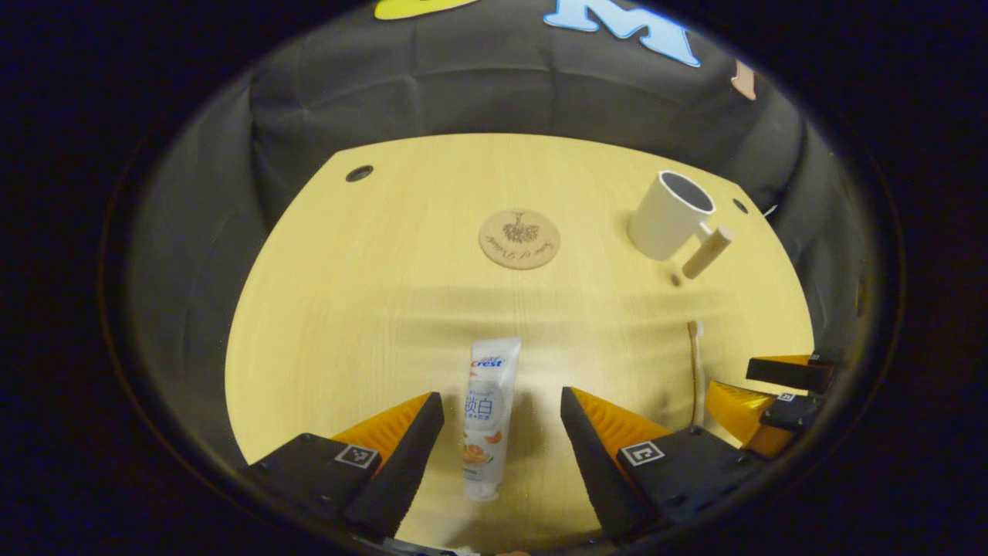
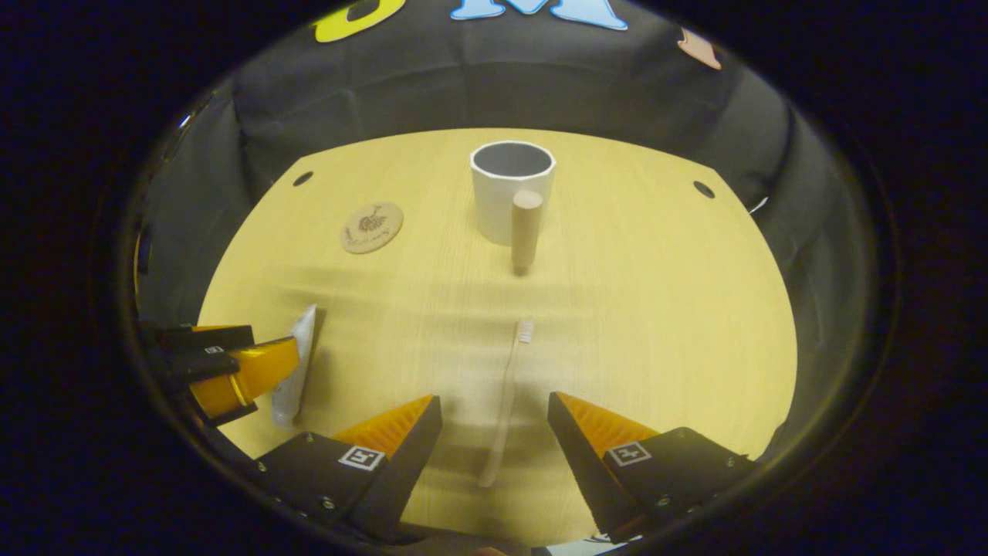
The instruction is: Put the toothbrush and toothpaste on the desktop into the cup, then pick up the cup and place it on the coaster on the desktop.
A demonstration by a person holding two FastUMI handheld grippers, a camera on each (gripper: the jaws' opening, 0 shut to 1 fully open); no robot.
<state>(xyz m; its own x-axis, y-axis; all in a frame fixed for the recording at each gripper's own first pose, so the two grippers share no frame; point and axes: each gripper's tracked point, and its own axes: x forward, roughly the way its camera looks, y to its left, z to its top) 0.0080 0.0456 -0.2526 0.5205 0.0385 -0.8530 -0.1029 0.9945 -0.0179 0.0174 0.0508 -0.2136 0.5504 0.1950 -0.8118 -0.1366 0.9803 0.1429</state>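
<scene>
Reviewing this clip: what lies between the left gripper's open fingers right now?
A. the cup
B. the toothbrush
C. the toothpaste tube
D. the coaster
C: in the left gripper view the toothpaste tube lies flat on the desktop between the open left gripper, untouched.

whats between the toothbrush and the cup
Nothing: in the right gripper view, bare desktop separates the toothbrush head from the cup, whose wooden handle points toward the brush.

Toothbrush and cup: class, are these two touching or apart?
Apart. The right gripper view shows bare desktop between the toothbrush head and the cup.
</scene>
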